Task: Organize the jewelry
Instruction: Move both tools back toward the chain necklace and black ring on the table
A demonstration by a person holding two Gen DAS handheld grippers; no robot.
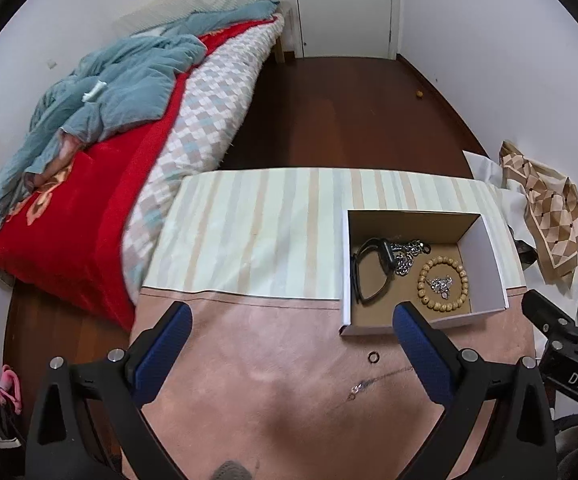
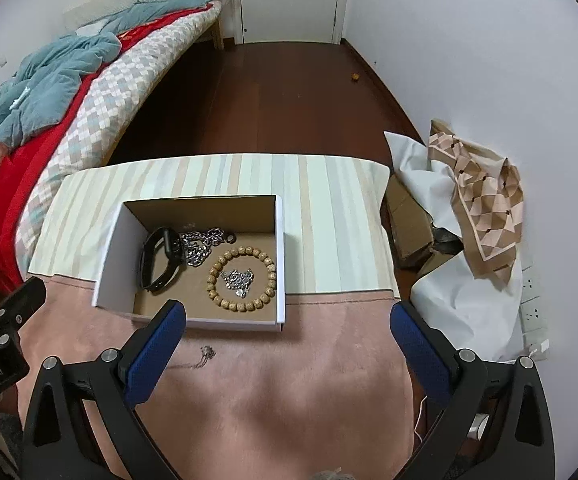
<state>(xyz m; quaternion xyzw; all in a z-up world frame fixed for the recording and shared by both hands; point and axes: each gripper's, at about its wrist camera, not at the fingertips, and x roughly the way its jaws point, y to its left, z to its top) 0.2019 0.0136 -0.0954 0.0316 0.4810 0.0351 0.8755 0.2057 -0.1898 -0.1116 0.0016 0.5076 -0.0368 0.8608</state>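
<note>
An open cardboard box [image 1: 489, 256] [image 2: 113, 248] stands on the table. Inside lie a black wristband [image 1: 371, 272] [image 2: 159, 258], a silver chain [image 1: 409, 254] [image 2: 203, 246], a wooden bead bracelet [image 1: 443, 286] [image 2: 243, 278] and a small silver piece [image 2: 239, 278] within the bracelet. On the pink cloth in front of the box lie a small dark ring [image 1: 374, 357] and a thin necklace [image 1: 373, 382] [image 2: 205, 356]. My left gripper [image 1: 293, 316] is open and empty above the cloth, left of the box. My right gripper [image 2: 289, 312] is open and empty just in front of the box.
A striped cloth [image 1: 257, 224] covers the table's far half, a pink cloth [image 2: 289, 392] the near half. A bed [image 1: 89, 184] with red and blue blankets is to the left. Crumpled paper and bags [image 2: 473, 208] lie on the right by a wall socket [image 2: 533, 312].
</note>
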